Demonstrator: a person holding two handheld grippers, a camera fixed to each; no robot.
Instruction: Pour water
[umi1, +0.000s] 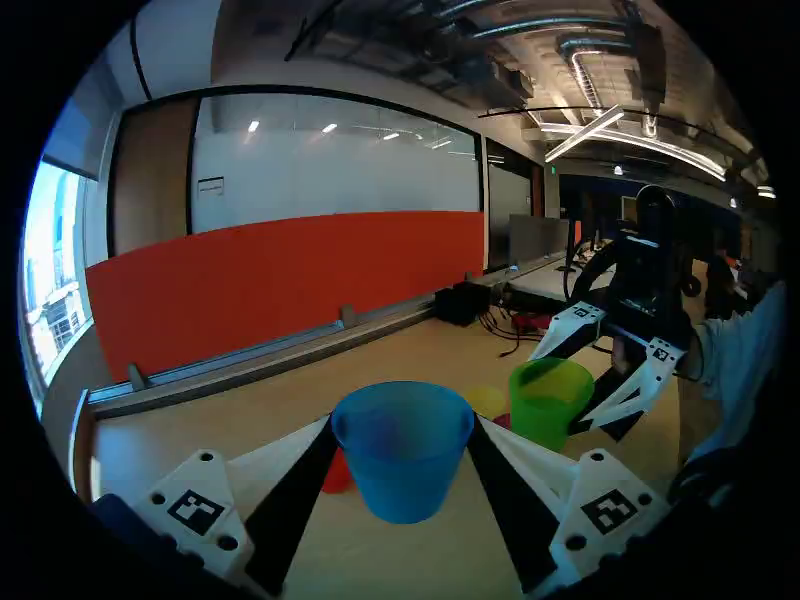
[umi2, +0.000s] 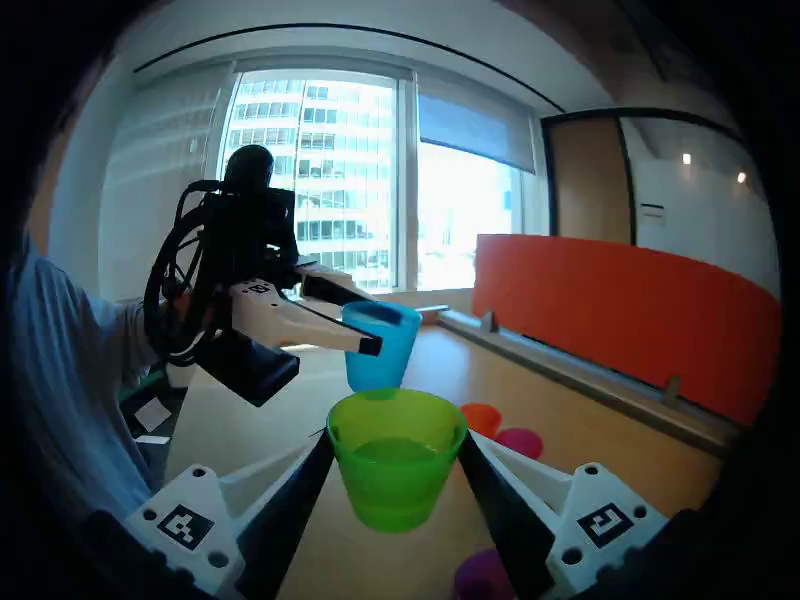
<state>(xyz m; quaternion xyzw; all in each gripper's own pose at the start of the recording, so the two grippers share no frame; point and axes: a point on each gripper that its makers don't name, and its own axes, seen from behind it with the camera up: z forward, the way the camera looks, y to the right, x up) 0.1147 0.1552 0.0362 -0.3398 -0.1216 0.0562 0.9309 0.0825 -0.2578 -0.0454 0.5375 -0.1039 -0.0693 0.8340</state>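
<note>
A blue cup (umi1: 403, 463) is held upright above the wooden table (umi1: 300, 400), with my left gripper (umi1: 400, 470) shut on it. To its right hangs a green cup (umi1: 549, 400), clamped by my right gripper (umi1: 590, 385). In the right gripper view the green cup (umi2: 396, 455) sits upright between my right gripper's (umi2: 396, 470) fingers and holds liquid. Farther off there, the blue cup (umi2: 380, 345) is gripped by the left gripper (umi2: 350, 335), held by a person's sleeved arm (umi2: 60, 380).
Small cups stand on the table: yellow (umi1: 487, 400), red (umi1: 337, 473), orange (umi2: 481, 416), magenta (umi2: 520, 441) and purple (umi2: 480, 575). An orange partition (umi1: 280, 280) runs along the table's far edge. Windows (umi2: 330, 180) lie behind the left gripper.
</note>
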